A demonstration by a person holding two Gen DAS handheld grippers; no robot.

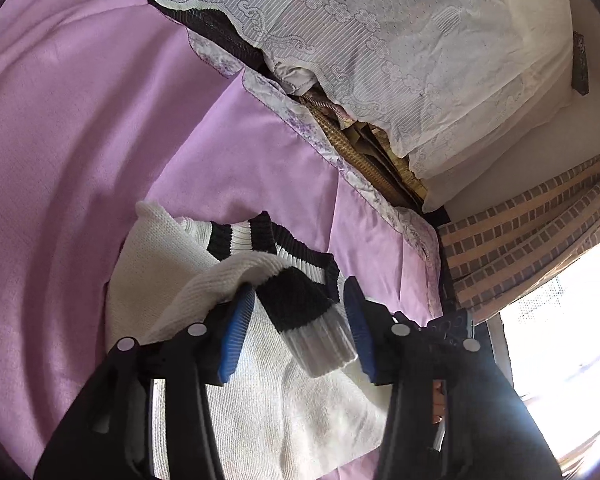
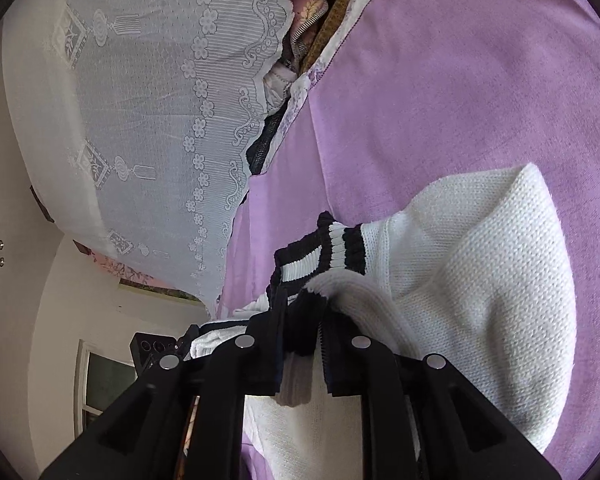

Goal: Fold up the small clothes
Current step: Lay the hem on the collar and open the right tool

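Note:
A white knit sweater (image 1: 284, 396) with black and white ribbed trim lies on a purple bedsheet (image 1: 80, 128). In the left wrist view my left gripper (image 1: 300, 320) is open; its blue pads (image 1: 236, 332) stand apart on either side of a sleeve cuff (image 1: 307, 320), which hangs loose between them. In the right wrist view my right gripper (image 2: 303, 344) is shut on the black and white cuff (image 2: 300, 328) of the sweater (image 2: 479, 280) and holds it above the sheet (image 2: 459, 80).
A white lace-covered pile of bedding (image 1: 399, 40) stands beyond the sheet's edge, with a woven mat (image 1: 375, 148) under it. A checked curtain (image 1: 531, 232) and bright window sit at right. The lace cover (image 2: 140, 120) fills the right wrist view's left side.

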